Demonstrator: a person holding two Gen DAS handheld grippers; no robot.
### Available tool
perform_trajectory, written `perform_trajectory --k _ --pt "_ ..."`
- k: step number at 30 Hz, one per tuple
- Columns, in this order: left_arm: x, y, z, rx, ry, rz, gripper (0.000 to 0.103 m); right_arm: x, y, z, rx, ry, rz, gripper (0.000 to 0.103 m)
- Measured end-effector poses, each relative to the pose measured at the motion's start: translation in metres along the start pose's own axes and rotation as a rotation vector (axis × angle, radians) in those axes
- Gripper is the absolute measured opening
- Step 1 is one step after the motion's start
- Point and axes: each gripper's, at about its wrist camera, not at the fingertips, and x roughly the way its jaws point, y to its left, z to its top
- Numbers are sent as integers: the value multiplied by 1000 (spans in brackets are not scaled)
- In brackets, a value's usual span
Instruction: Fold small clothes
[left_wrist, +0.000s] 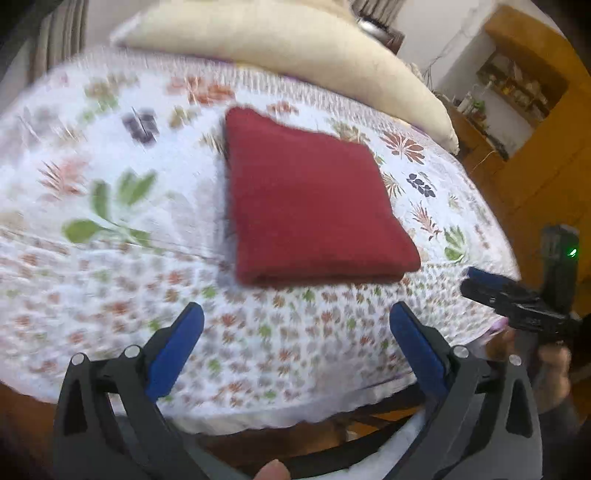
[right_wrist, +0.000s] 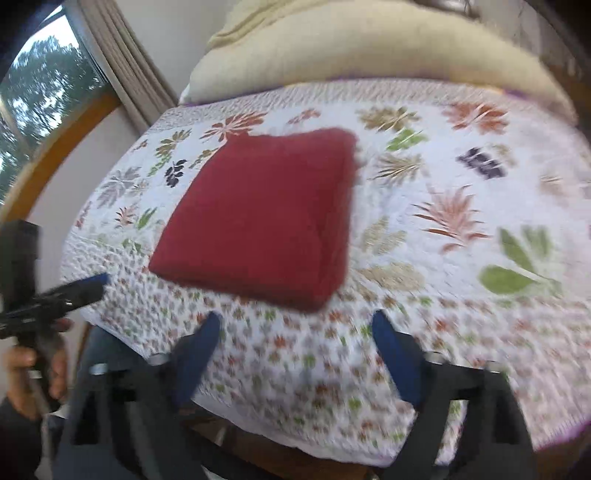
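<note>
My 2 claws, left claw (left_wrist: 295, 325) and right claw (right_wrist: 295, 328), are hanging wide open, empty; the red cloth (left_wrist: 310, 206) is looking soft, thick, best pinched at its folded edge.

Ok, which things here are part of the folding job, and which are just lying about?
Job: red folded cloth, left tool, right tool.
Just there: floral bedspread, cream pillow, curtain, window, wooden shelf.
</note>
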Motion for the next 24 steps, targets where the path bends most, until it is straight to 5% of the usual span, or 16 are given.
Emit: perform_trajectory --k 1,5,11,19,24 --pt "-10 -7 -7 18 -24 42 100 -6 2 -9 2 -7 -36 100" --pt "-32 -16 -24 33 -36 143 100 -19 8 -40 28 28 -178 99" --pt "-68 -36 -39 7 -19 109 100 -50 22 -72 17 -31 -363 99" --pt "-146 -70 -41 30 -127 212 100 -126 69 -71 -85 -138 -425 99" --pt "-177 -81 -46 35 -134 204 100 -163 92 -66 -95 -184 -396 99"
